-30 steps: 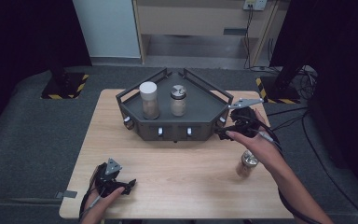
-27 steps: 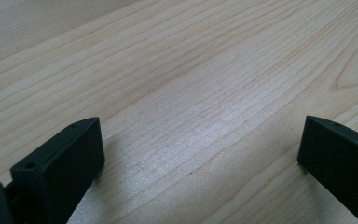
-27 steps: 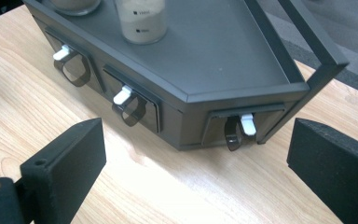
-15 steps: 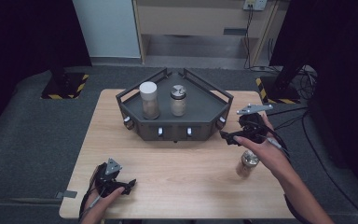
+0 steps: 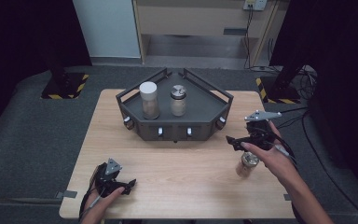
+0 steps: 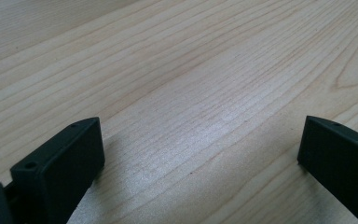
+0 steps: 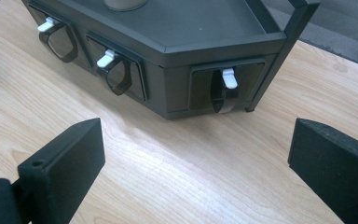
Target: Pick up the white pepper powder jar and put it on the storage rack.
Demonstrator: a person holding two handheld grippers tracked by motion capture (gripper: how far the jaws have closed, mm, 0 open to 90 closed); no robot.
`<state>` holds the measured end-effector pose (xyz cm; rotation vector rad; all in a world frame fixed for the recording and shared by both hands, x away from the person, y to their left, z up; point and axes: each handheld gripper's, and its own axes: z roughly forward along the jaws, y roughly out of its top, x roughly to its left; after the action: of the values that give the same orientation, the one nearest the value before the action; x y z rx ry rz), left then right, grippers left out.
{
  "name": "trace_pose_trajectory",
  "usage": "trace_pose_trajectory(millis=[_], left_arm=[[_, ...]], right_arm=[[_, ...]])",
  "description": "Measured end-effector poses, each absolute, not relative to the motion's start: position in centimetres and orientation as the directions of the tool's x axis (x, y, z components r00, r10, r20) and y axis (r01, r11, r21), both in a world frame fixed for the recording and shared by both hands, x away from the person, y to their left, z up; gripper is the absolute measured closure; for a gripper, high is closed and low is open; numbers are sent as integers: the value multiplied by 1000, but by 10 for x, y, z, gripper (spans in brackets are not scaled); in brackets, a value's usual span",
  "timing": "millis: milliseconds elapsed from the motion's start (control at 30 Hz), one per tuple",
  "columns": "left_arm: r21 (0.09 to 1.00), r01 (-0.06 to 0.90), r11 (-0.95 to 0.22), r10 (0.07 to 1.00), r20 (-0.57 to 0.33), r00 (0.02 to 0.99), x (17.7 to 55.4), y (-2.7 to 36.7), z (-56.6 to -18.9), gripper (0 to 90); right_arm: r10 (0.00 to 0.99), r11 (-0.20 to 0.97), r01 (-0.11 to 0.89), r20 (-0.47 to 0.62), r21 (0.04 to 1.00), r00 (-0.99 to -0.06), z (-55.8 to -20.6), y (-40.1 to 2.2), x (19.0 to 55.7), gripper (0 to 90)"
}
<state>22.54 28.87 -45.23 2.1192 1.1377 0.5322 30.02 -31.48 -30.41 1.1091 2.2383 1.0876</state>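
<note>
A dark grey tray stand (image 5: pixel 200 112) with drawers along its front sits at the back middle of the wooden table. On it stand a white-lidded jar (image 5: pixel 148 99) and a metal-lidded jar (image 5: pixel 178 100). A third small jar (image 5: pixel 248 164) stands on the table at the right, just under the person's right hand. My right gripper (image 5: pixel 232 140) hovers open off the stand's right front corner; in the right gripper view my right gripper (image 7: pixel 196 154) faces a drawer's ring handle (image 7: pixel 223 91) with nothing between the jaws. My left gripper (image 5: pixel 128 183) rests open at the front left, and in the left gripper view my left gripper (image 6: pixel 200 149) holds nothing.
Two more drawer handles with white tabs (image 7: pixel 58 39) (image 7: pixel 116 74) line the stand's front. Bare wood (image 5: pixel 186 172) lies between the two grippers. Cables (image 5: pixel 303 116) trail off the table's right edge, with dark floor all around.
My right gripper has drawn back from the stand's right corner, toward the person and slightly right, above the small jar. The left gripper and the jars have stayed put.
</note>
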Motion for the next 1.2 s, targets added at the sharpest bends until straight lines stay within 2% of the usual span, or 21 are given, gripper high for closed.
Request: trace_pose_trajectory(millis=[1200], left_arm=[[717, 571, -399, 842, 41, 537, 225, 289, -452, 0]], right_arm=[[816, 348, 488, -1, 800, -579, -330, -340, 279, 34]])
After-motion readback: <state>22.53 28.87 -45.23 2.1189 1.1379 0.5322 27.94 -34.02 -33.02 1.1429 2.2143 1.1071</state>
